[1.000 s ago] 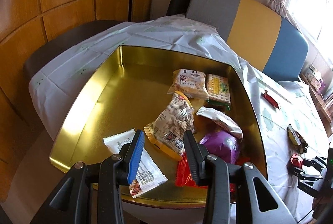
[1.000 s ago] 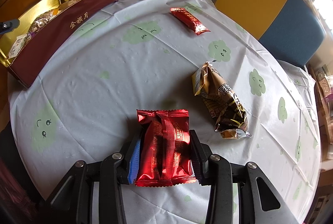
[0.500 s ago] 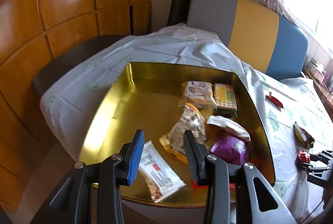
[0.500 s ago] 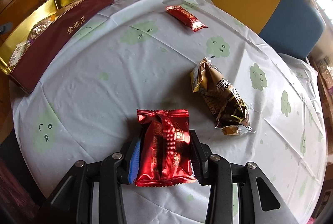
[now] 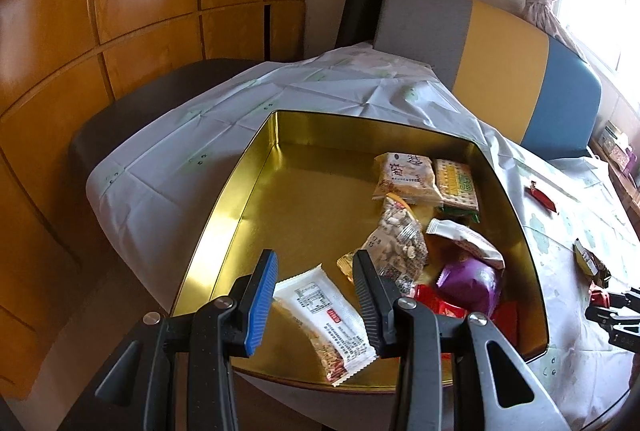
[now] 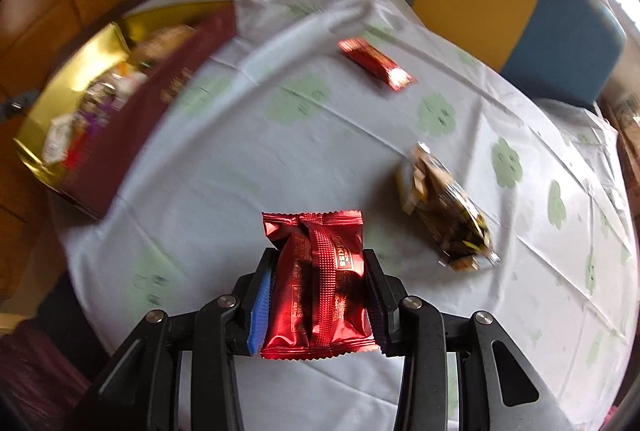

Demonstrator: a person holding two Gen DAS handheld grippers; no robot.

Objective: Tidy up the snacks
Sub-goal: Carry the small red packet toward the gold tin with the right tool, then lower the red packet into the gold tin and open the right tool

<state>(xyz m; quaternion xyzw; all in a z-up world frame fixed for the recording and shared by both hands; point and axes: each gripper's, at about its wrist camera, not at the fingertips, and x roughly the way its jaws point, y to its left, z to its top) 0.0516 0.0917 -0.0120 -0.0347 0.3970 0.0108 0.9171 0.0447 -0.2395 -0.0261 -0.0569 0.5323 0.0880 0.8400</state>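
Note:
My left gripper (image 5: 314, 254) hovers open over the near end of the gold tin (image 5: 224, 215), holding nothing. Below its fingers a white snack bar (image 5: 326, 315) lies flat on the tin floor. A nut packet (image 5: 398, 243), a purple packet (image 5: 470, 281) and several other snacks lie along the tin's right side. My right gripper (image 6: 320, 255) is shut on a red foil packet (image 6: 320, 279), held above the tablecloth. On the cloth lie a brown-gold packet (image 6: 448, 219) and a red stick (image 6: 376, 65). The tin's maroon wall (image 6: 160, 87) shows at upper left.
The round table has a white cloth with green prints (image 6: 248, 159). A grey, yellow and blue bench back (image 5: 500, 71) stands behind it, wood panelling (image 5: 120, 11) at left. The right gripper (image 5: 604, 305) shows at the left wrist view's right edge.
My left gripper drew back from the tin, so the white bar now shows between its fingers. My right gripper rose off the cloth with the red packet still clamped.

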